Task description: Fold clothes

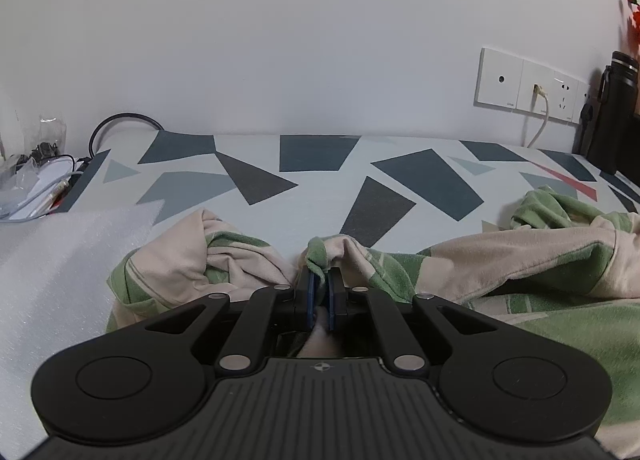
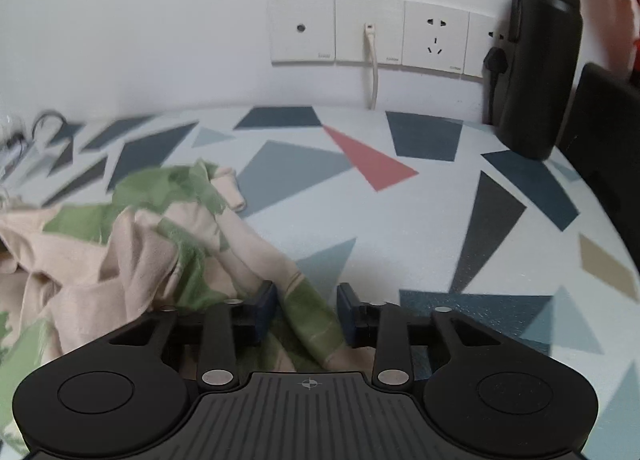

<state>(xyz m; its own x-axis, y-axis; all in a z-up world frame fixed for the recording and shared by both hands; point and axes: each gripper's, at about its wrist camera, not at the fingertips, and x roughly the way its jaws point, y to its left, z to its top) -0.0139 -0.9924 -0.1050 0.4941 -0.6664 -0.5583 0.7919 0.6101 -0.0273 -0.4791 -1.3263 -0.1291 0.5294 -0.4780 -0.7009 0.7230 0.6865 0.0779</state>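
Note:
A crumpled green and beige garment (image 1: 500,260) lies across the patterned table (image 1: 312,188). In the left wrist view my left gripper (image 1: 320,280) is shut on a pinched fold of this garment, which bunches up just beyond the blue pads. In the right wrist view the same garment (image 2: 152,228) fills the left half. My right gripper (image 2: 306,296) stands open, and a green and beige strip of the cloth runs between its blue pads (image 2: 266,300) without being clamped.
A black bottle (image 2: 536,60) stands at the back right by the wall sockets (image 2: 368,30), with a white cable (image 2: 374,72) plugged in. White foam sheet (image 1: 60,260) covers the left of the table. Cables and plastic bags (image 1: 36,172) lie far left.

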